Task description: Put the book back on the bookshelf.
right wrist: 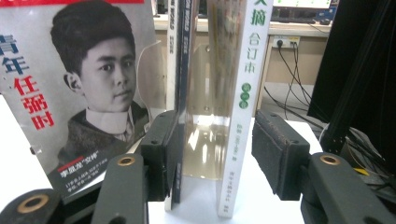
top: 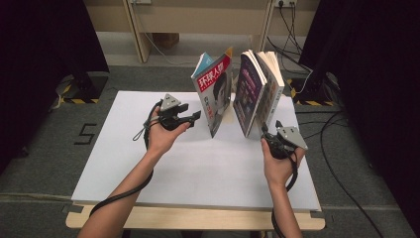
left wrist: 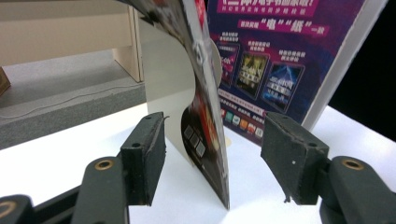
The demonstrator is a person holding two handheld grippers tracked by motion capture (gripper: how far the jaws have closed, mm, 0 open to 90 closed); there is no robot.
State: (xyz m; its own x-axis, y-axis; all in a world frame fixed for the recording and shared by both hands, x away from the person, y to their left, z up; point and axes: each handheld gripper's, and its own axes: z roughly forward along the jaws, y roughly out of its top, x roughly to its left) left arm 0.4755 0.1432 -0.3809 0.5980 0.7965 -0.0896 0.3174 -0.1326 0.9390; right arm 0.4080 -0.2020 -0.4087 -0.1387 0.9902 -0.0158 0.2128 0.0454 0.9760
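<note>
A red magazine (top: 212,94) with a portrait cover stands leaning at the back of the white table (top: 198,168). To its right stand a purple-covered book (top: 247,94) and a thicker white-spined book (top: 271,91). My left gripper (top: 197,118) is open at the magazine's lower left. In the left gripper view the magazine's edge (left wrist: 205,107) stands between the jaws of the left gripper (left wrist: 215,140), with a gap on each side. My right gripper (top: 270,126) is open at the base of the books. The white-spined book (right wrist: 243,93) and a clear bookend (right wrist: 205,121) sit between the jaws of the right gripper (right wrist: 212,135).
The table's right edge lies close beside the right hand. Cables (top: 337,129) trail over the floor to the right. A black stand base (top: 81,89) sits off the back left corner. Wooden desk legs (top: 138,34) rise behind the table.
</note>
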